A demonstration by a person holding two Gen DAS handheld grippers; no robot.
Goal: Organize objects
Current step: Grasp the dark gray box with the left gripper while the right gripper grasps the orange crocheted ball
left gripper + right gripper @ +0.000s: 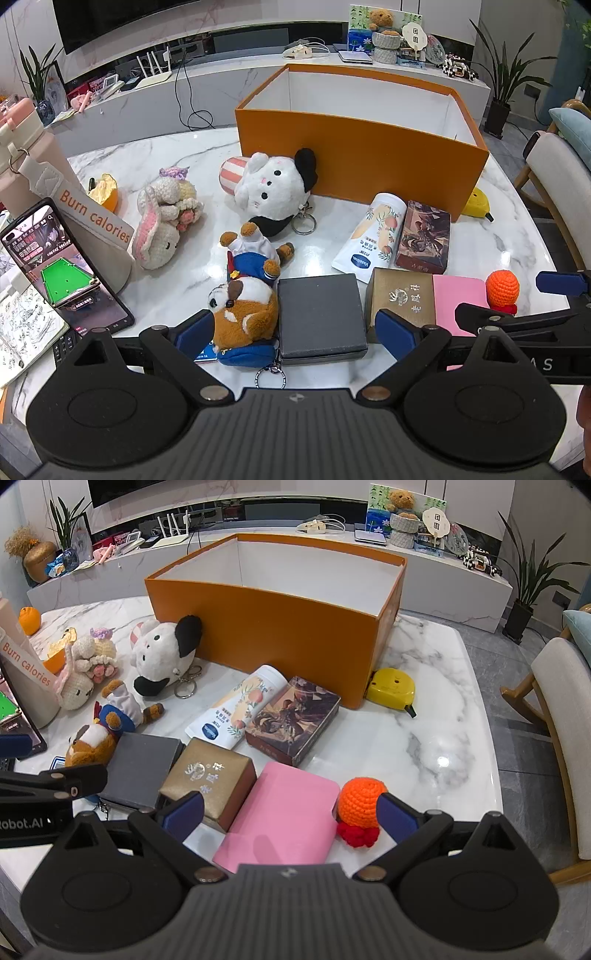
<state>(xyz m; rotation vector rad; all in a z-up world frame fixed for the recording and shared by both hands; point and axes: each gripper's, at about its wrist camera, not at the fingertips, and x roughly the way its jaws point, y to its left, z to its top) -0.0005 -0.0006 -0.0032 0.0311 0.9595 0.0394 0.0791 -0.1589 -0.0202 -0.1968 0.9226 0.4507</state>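
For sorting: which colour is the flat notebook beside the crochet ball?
Pink; clearest in the right wrist view.

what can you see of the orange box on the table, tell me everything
The orange box is a large open-topped carton with smooth matte orange outer walls and plain white inner walls. It stands upright at the back of the marble table; no lid is in view, and its floor is hidden. A white plush toy leans against its front wall, and a yellow tape measure sits at its right front corner. Neither gripper touches it.
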